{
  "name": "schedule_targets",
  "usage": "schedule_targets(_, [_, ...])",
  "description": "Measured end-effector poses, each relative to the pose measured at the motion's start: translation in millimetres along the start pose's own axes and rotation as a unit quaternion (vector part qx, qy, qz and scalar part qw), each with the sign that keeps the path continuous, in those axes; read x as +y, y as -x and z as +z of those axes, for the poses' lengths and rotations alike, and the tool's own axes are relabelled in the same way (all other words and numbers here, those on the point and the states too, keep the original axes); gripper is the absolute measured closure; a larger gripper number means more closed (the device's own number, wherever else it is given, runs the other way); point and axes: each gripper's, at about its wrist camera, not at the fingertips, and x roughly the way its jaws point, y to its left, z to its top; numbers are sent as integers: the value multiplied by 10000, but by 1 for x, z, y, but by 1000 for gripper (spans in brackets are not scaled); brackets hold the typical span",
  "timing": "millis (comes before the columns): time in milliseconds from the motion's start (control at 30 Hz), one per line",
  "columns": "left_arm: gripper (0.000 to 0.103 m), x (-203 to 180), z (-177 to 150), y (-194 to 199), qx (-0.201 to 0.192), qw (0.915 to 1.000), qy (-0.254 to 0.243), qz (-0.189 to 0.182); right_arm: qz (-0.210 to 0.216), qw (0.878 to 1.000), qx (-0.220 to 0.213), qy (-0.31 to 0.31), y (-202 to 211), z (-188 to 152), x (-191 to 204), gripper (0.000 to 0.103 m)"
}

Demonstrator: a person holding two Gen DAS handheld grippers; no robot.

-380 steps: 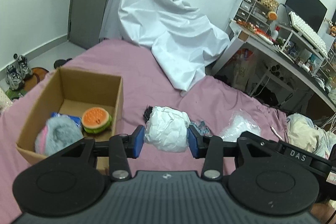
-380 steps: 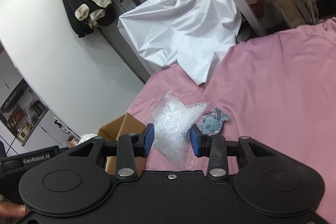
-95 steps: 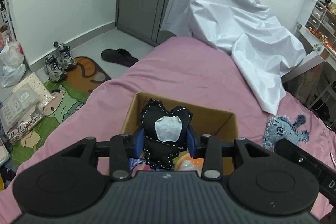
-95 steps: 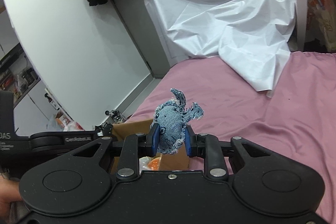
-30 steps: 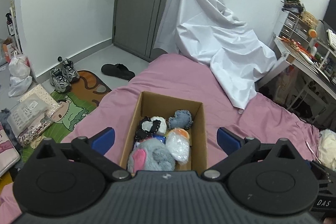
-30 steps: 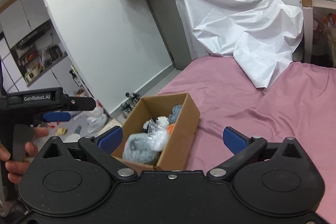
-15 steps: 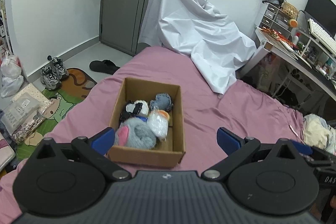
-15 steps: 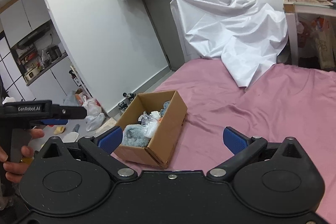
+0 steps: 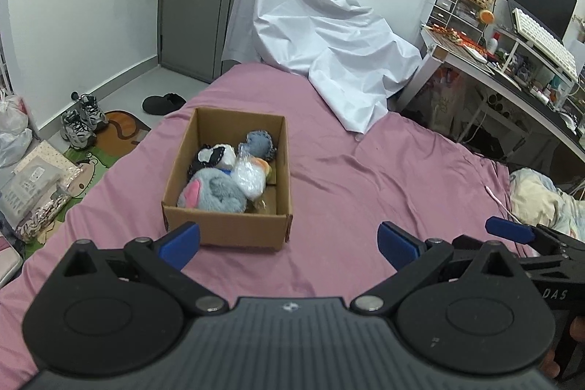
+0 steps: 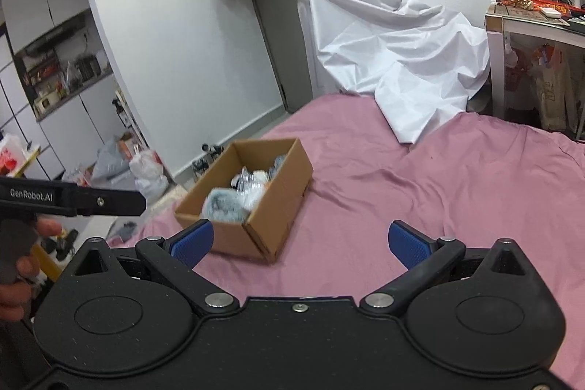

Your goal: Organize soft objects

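Both the left gripper [image 9: 289,243] and right gripper [image 10: 299,243] gape wide and empty. Ahead sits a rectangular cardboard box [image 9: 227,229] of fluffy plush toys [image 9: 214,194] on wrinkled pink bedding [image 9: 365,189]. Only the right view shows a hand [image 10: 20,265].

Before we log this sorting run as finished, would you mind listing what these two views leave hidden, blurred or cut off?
- Cardboard box floor, left wrist view: covered by the grey plush, clear plastic bag and other toys.
- Box contents, right wrist view: motion-blurred and partly behind the near wall.
- What the white sheet covers: hidden in both views.
- Bed nearest us: blocked by the left tongs and right tongs.
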Motion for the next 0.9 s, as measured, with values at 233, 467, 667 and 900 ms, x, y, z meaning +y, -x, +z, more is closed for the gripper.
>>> schedule_targets(233, [1, 4, -11, 3, 114, 9999, 6, 4, -83, 9998, 167, -29, 1, -11, 4, 0])
schedule_targets(467, [1, 8, -13, 5, 131, 9999, 1, 19, -183, 9996, 220, -60, 3, -17, 6, 0])
schedule_targets(667, [1, 5, -13, 4, 92, 9999, -104, -14, -182, 9995, 231, 135, 1, -16, 15, 0])
schedule_targets(900, [1, 7, -13, 3, 172, 9998, -64, 70, -92, 9995, 253, 156, 0, -15, 20, 0])
